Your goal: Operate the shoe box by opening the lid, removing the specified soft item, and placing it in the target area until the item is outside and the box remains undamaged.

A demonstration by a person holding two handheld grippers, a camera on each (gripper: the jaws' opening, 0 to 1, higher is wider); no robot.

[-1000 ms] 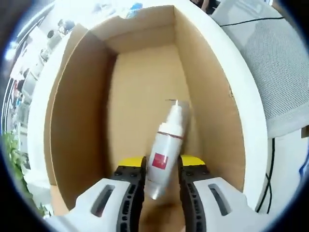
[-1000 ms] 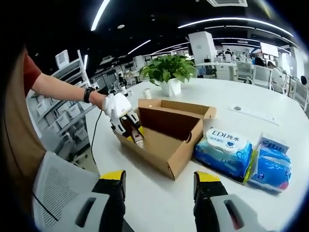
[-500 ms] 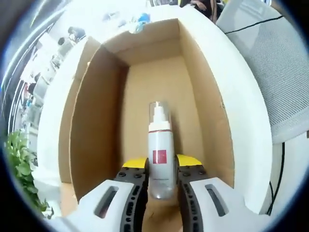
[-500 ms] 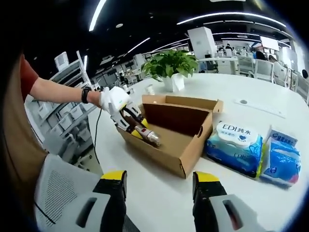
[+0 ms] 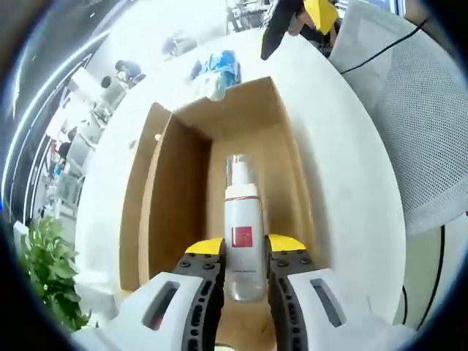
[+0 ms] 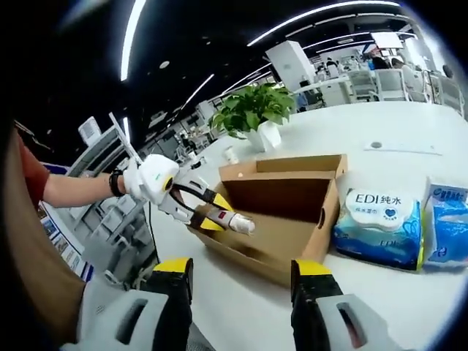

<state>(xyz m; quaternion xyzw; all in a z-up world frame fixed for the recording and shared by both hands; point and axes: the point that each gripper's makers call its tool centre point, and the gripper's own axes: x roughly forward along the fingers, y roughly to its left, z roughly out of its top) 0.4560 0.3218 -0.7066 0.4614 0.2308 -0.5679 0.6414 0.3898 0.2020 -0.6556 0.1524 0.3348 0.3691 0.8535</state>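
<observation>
My left gripper (image 5: pixel 244 252) is shut on a clear bottle (image 5: pixel 242 227) with a red label and a pump top, holding it above the open brown cardboard box (image 5: pixel 168 197). In the right gripper view the left gripper (image 6: pixel 208 218) holds the bottle (image 6: pixel 232 221) over the near end of the box (image 6: pixel 322 219), well above its floor. My right gripper (image 6: pixel 242 274) is open and holds nothing, hanging over the white table in front of the box. The other gripper's yellow-tipped finger (image 5: pixel 319 12) shows at the top of the left gripper view.
Two blue wet-wipe packs (image 6: pixel 384 227) (image 6: pixel 450 230) lie right of the box on the white table (image 6: pixel 409 131). A potted plant (image 6: pixel 252 113) stands behind the box. A grey mesh chair (image 5: pixel 424 110) sits beside the table. A person's arm (image 6: pixel 80 186) holds the left gripper.
The left gripper has lifted the bottle up out of the box; the box looks smaller and lower in its view. The right gripper stays open, its view slightly shifted.
</observation>
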